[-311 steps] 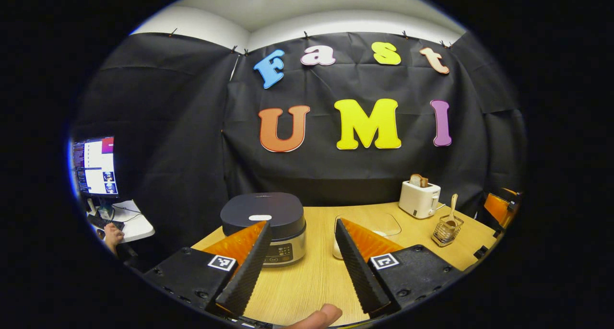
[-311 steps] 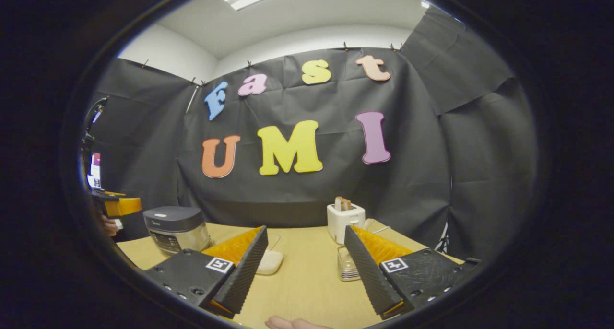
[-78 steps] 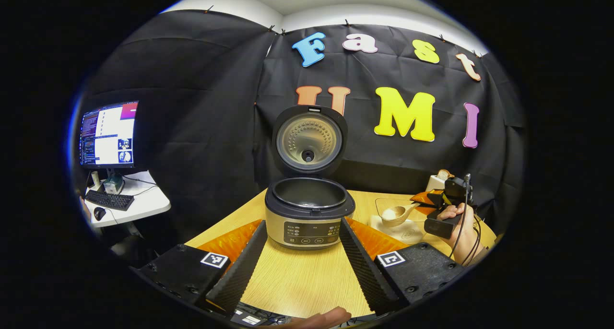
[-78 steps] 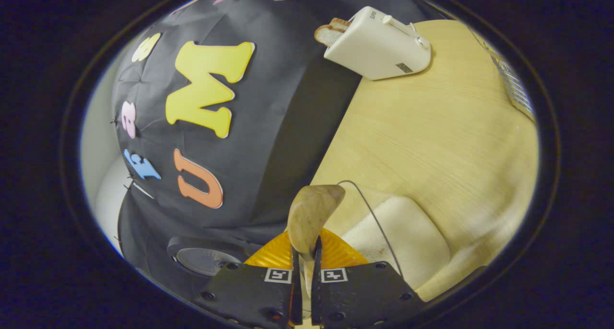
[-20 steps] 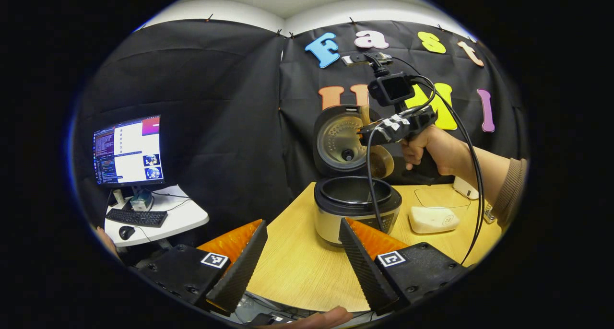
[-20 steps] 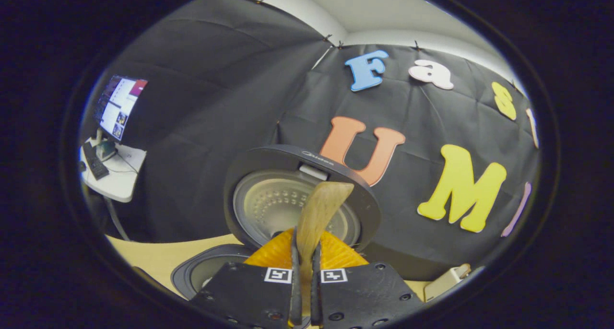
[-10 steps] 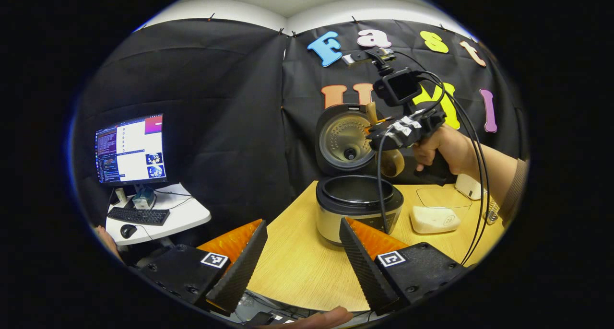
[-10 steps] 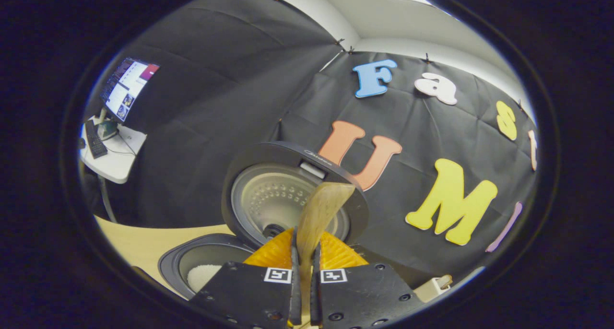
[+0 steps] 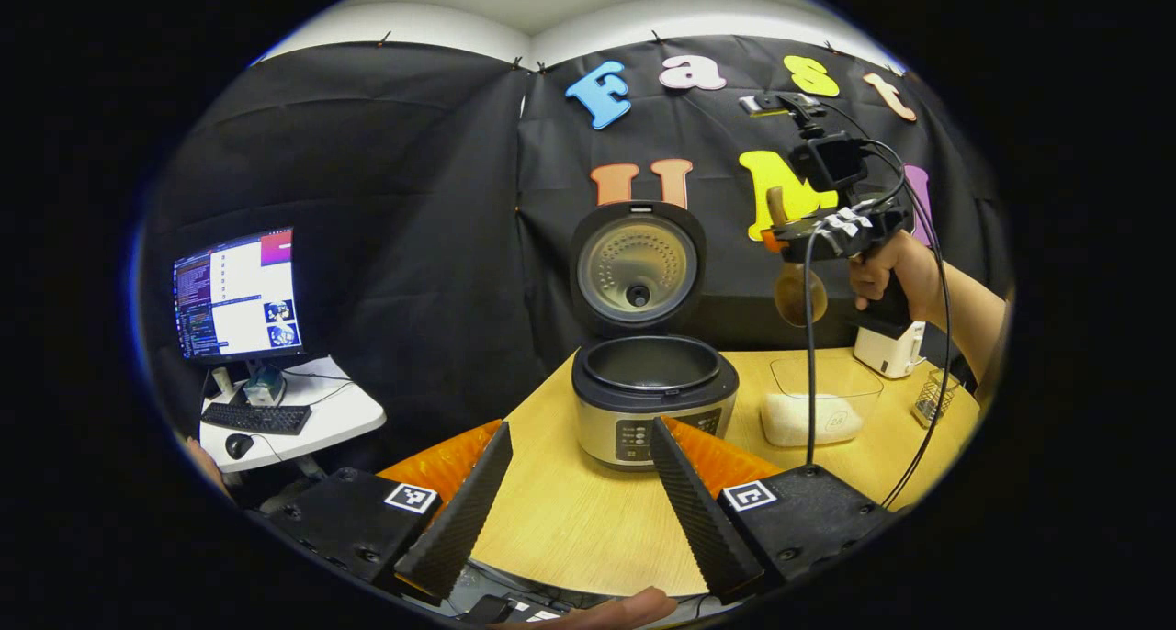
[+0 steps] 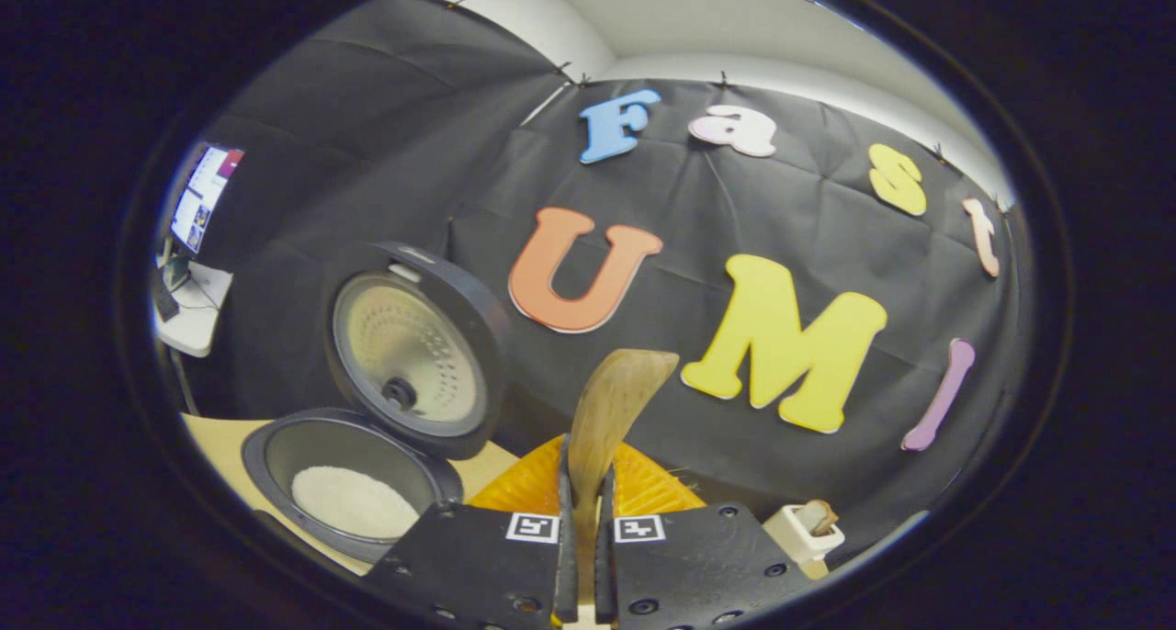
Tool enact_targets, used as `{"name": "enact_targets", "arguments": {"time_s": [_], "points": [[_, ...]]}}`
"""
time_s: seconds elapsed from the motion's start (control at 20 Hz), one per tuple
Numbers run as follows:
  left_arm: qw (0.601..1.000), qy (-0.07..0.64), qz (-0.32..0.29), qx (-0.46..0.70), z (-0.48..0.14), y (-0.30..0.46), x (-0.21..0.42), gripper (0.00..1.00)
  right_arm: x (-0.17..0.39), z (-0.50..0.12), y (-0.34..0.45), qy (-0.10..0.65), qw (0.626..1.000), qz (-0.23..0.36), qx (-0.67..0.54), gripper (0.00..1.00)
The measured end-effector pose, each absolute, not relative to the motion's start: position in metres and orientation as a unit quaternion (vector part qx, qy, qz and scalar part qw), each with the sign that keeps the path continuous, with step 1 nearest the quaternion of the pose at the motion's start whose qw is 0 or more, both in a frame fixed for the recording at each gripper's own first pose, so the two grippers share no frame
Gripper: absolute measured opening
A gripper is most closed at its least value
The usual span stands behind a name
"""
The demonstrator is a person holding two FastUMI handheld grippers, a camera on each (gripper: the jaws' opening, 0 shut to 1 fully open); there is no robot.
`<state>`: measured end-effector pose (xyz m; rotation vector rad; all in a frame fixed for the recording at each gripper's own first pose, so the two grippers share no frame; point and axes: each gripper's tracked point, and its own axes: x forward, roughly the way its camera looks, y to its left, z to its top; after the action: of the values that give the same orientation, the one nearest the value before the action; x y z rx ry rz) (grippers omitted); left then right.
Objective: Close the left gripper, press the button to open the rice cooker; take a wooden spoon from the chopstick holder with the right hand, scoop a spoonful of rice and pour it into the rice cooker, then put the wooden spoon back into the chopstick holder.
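Between the right tongs (image 10: 581,520), pinched tight, sits the spoon (image 10: 611,410), bowl up ahead of the tips. Cooker (image 10: 354,478) low to their left, lid up, rice (image 10: 354,503) inside. Left tongs (image 9: 574,501) spread over the desk (image 9: 570,520), cooker straight ahead, rice box (image 9: 813,410) ahead-right.

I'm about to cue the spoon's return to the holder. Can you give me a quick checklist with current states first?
1. Rice cooker lid open: ok.
2. Rice in the pot: ok.
3. Right gripper shut on the wooden spoon: ok.
4. Spoon lifted clear of the cooker, beside it: ok.
5. Chopstick holder upright on the table, near the toaster: ok.
6. Left gripper open, low in front of the cooker, out of the way: ok.
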<state>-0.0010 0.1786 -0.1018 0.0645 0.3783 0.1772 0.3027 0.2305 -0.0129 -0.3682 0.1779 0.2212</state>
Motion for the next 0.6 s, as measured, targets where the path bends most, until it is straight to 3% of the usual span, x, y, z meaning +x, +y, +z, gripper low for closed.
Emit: {"name": "enact_targets", "arguments": {"time_s": [0.6], "points": [[0.981, 0.176, 0.057, 0.055, -0.098, 0.162, 0.003, 0.97, 0.280, -0.018, -0.042, 0.118, 0.982, -0.054, -0.134, 0.07]]}}
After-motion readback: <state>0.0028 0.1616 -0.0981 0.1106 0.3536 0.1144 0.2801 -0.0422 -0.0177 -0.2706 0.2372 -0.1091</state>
